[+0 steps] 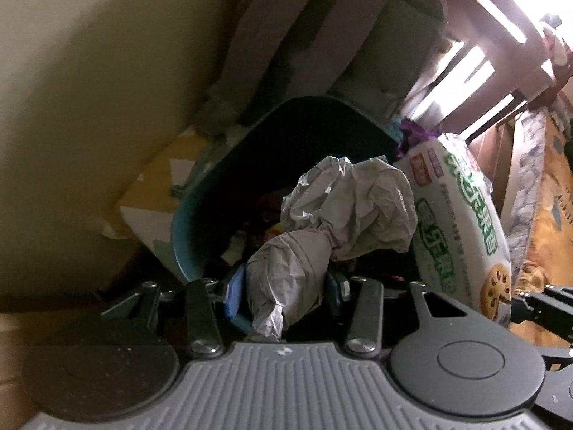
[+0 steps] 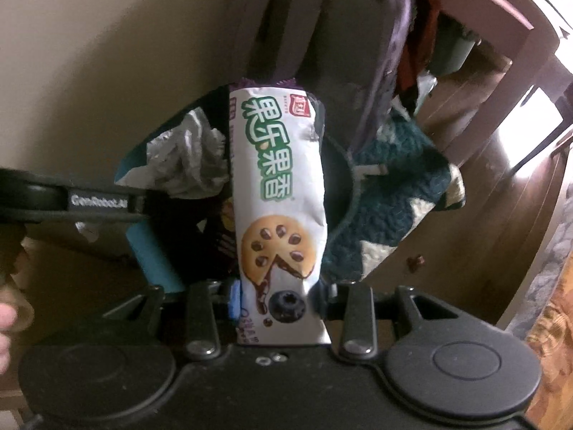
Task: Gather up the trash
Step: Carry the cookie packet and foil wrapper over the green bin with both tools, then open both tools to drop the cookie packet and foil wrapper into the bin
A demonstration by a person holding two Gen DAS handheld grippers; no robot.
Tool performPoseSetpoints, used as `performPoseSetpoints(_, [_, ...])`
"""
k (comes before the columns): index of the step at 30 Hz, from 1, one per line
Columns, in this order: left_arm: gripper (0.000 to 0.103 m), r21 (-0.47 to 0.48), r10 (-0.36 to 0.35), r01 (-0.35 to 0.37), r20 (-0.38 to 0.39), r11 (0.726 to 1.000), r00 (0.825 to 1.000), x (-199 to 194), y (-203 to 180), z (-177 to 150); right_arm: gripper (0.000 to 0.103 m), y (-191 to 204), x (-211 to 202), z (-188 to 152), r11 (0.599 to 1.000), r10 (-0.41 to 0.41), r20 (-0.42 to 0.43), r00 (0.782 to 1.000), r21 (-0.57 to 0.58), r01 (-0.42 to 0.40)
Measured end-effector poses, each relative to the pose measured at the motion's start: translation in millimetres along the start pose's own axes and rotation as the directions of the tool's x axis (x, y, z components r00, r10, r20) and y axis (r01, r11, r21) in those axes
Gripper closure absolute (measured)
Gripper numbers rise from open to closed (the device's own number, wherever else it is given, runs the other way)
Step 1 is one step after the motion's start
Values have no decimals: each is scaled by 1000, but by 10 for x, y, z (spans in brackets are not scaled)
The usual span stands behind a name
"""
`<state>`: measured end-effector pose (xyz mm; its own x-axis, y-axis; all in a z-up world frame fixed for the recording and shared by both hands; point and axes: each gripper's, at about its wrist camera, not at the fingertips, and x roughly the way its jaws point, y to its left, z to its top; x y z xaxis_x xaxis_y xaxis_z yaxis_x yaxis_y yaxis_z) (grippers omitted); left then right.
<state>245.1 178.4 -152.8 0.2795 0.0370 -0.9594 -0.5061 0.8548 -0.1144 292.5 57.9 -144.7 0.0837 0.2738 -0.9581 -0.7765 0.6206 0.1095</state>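
Note:
My left gripper (image 1: pixel 284 288) is shut on a crumpled silver wrapper (image 1: pixel 340 211) and holds it over the open mouth of a dark teal trash bin (image 1: pixel 189 236). Trash lies inside the bin. My right gripper (image 2: pixel 275 295) is shut on a white cookie packet (image 2: pixel 279 186) with green lettering and a biscuit picture. The packet also shows at the right of the left wrist view (image 1: pixel 462 225), beside the wrapper. The silver wrapper shows in the right wrist view (image 2: pixel 186 157), with the bin's teal rim (image 2: pixel 154 254) below it and the left gripper's body (image 2: pixel 71 202) at far left.
A beige wall (image 1: pixel 71 89) stands left of the bin. Grey folded items (image 1: pixel 322 36) lean behind it. A dark green and cream knitted cloth (image 2: pixel 397 193) hangs to the right. Wooden furniture legs (image 2: pixel 501 36) and wood floor (image 2: pixel 483 197) lie further right.

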Motion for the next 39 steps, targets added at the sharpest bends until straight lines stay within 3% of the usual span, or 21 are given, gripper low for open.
performPoseSetpoints(4, [58, 22, 18, -17, -24, 1000, 1000, 136, 67, 83, 65, 111, 214, 131, 999, -10, -35, 999, 42, 12])
performPoseSetpoints(10, [58, 101, 35, -30, -43, 994, 998, 326, 24, 162, 63, 275, 500, 265, 995, -101, -78, 992, 15, 103])
performPoseSetpoints(26, [57, 223, 67, -32, -152, 974, 986, 777, -111, 220, 52, 434, 535, 298, 985, -175, -107, 979, -6, 175])
performPoseSetpoints(34, [33, 237, 19, 13, -130, 971, 991, 736, -82, 225, 42, 383, 400, 186, 989, -145, -74, 987, 26, 147])
performPoseSetpoints(39, [32, 238, -6, 36, -124, 971, 992, 588, -29, 186, 41, 368, 196, 78, 991, -122, -29, 992, 51, 124])
